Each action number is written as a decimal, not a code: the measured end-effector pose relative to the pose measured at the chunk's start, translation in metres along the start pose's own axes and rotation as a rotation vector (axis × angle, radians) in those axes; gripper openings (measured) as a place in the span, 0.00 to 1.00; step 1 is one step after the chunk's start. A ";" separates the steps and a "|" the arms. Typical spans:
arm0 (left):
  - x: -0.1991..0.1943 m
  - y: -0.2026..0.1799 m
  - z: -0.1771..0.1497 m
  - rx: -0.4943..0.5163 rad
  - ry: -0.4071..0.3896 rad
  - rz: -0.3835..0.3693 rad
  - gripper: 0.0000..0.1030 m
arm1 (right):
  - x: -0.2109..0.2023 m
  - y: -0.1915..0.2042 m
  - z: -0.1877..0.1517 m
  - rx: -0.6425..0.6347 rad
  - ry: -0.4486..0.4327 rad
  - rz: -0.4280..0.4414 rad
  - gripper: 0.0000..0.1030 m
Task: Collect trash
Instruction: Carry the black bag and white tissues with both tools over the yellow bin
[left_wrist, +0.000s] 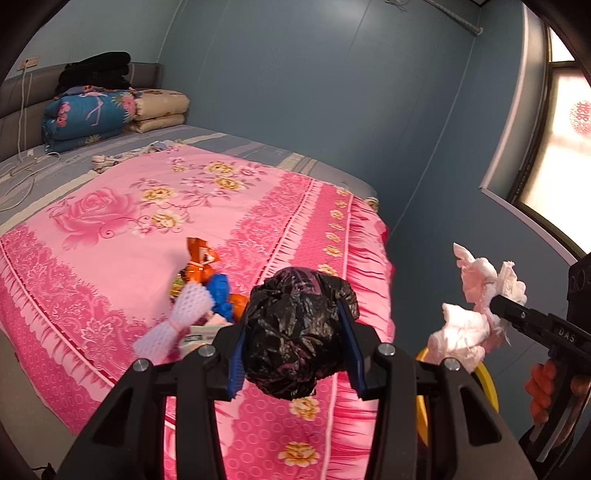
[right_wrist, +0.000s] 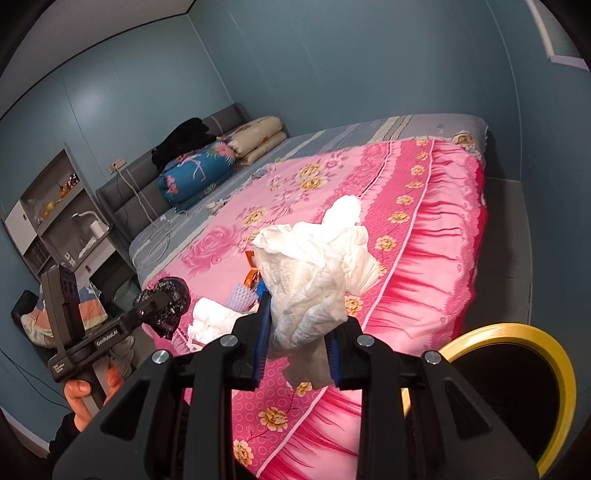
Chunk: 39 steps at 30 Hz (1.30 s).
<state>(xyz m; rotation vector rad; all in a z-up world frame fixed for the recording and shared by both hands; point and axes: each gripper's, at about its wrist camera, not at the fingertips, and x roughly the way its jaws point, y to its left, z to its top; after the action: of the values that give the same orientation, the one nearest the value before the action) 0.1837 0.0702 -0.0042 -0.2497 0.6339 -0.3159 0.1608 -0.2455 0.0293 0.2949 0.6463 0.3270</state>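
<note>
A pink floral bedspread (left_wrist: 122, 229) covers the near part of a bed, with a grey striped sheet (left_wrist: 229, 144) showing beyond it. Against the grey padded headboard (left_wrist: 22, 110) lie a folded blue floral quilt (left_wrist: 86, 118), a beige folded quilt (left_wrist: 160, 109) just beside it, and dark clothing (left_wrist: 98, 72) piled on top. White cables (left_wrist: 22, 170) trail across the sheet. A recessed wall shelf (right_wrist: 55, 206) stands left of the bed, and a lit window (left_wrist: 565, 147) bears a red paper cutting

Both tongs tilt downward and forward, the left tongs (left_wrist: 295, 332) with blue pads pressed on a crumpled black wad, the right tongs (right_wrist: 295, 350) narrower and clamped on white tissue, each carried by a bare hand (right_wrist: 88, 391) gripping its handle.
</note>
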 end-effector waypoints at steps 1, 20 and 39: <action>0.001 -0.004 -0.001 0.005 0.002 -0.006 0.39 | -0.007 -0.004 0.000 0.003 -0.015 -0.010 0.25; 0.022 -0.098 -0.020 0.110 0.064 -0.167 0.39 | -0.082 -0.055 0.002 0.080 -0.169 -0.161 0.25; 0.052 -0.164 -0.063 0.217 0.190 -0.251 0.39 | -0.100 -0.111 -0.008 0.157 -0.141 -0.372 0.25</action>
<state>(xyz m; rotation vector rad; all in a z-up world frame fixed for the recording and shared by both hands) 0.1501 -0.1083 -0.0281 -0.0911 0.7507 -0.6517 0.1039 -0.3833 0.0364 0.3371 0.5750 -0.1006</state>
